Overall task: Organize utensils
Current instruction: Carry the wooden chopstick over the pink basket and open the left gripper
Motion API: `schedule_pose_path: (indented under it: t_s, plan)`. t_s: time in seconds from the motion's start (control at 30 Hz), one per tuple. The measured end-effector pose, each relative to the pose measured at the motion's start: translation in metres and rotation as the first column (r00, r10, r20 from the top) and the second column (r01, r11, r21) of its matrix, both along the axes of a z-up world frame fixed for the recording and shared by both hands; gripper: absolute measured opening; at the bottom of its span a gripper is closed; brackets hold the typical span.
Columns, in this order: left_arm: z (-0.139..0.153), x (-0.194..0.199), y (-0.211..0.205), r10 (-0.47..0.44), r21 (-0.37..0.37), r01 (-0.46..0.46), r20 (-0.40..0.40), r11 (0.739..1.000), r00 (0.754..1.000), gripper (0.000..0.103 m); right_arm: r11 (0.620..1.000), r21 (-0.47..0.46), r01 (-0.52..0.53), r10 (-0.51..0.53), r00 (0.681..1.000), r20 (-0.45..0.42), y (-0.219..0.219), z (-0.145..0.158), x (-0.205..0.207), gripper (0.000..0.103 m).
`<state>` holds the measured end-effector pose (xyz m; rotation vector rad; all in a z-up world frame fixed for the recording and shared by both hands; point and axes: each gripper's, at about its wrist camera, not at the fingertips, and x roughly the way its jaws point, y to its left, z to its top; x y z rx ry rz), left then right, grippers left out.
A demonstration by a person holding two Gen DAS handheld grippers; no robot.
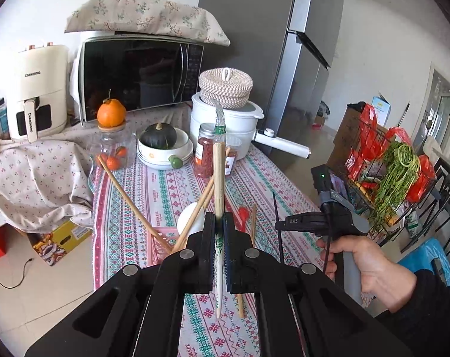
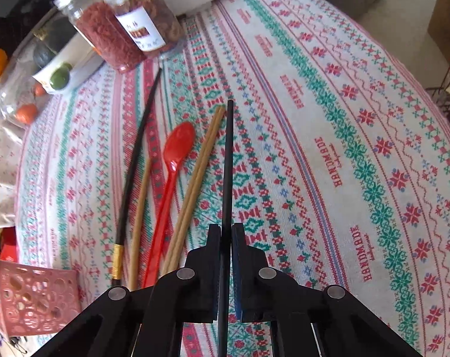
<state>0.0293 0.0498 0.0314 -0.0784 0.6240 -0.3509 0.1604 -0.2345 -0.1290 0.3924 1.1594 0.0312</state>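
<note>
So we're mid-sort here, both hands loaded. The left gripper [image 1: 219, 229] has its fingers clamped tight on a wooden chopstick [image 1: 219, 178] that's partly in a plastic wrapper; it sticks up through the middle of the left wrist frame, lifted off the counter [image 1: 284, 184]. Just below and left of it, low centre, is the pink perforated basket [image 1: 165, 238] with a few wooden chopsticks [image 1: 130, 196] already leaning out of it, plus something white and round I can't make out.

The right gripper [image 2: 226, 232] has its fingers pinched on a thin black chopstick [image 2: 228, 154], running straight up the centre of the right wrist view. In the left wrist view you can see the person's hand [image 1: 370, 267] on that tool at the lower right, black stick hanging off the front.

Still lying on the patterned cloth, centre-left of the right wrist frame: the other black chopstick with a gold band [image 2: 135, 160], a single wooden stick [image 2: 140, 217], a red plastic spoon [image 2: 173, 166] and a wooden pair [image 2: 195, 184].

My guess: collecting step, about halfway. Next each stick needs carrying over the basket, tipping end-down, and dropping without knocking the ones already leaning there. The basket looks light, so it could tip.
</note>
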Motion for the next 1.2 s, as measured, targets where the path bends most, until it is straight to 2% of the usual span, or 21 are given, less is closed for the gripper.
schedule_pose_path:
  t_s: [0.2, 0.33, 0.43, 0.67, 0.9, 1.03, 1.2]
  plan:
    - [0.014, -0.001, 0.01, 0.07, -0.031, -0.067, 0.085, 0.997, 0.994, 0.005, 0.996, 0.048, -0.07, 0.061, 0.984, 0.17, 0.013, 0.054, -0.026, 0.005]
    - [0.017, -0.002, 0.017, 0.112, -0.058, -0.104, 0.16, 0.993, 0.981, 0.005, 0.993, 0.07, -0.097, 0.076, 0.964, 0.256, 0.015, 0.079, -0.049, 0.005]
    - [0.014, 0.0, 0.019, 0.149, -0.044, -0.143, 0.208, 0.989, 0.967, 0.005, 0.991, 0.088, -0.104, 0.072, 0.949, 0.307, 0.015, 0.093, -0.059, 0.005]
    - [-0.005, 0.016, 0.019, 0.208, -0.02, -0.21, 0.275, 0.977, 0.939, 0.005, 0.992, 0.028, -0.12, 0.1, 0.916, 0.388, 0.015, 0.115, -0.071, 0.005]
    - [-0.035, 0.044, 0.016, 0.242, 0.028, -0.255, 0.231, 0.967, 0.942, 0.005, 0.988, 0.043, -0.146, 0.116, 0.908, 0.403, 0.014, 0.121, -0.073, 0.005]
    - [-0.052, 0.061, 0.027, 0.267, -0.026, -0.266, 0.125, 0.964, 0.955, 0.005, 0.985, 0.053, -0.166, 0.13, 0.904, 0.408, 0.016, 0.124, -0.075, 0.005]
    - [-0.066, 0.073, 0.034, 0.263, -0.037, -0.264, -0.037, 0.964, 0.964, 0.008, 0.978, 0.069, -0.198, 0.15, 0.891, 0.429, 0.02, 0.132, -0.081, 0.005]
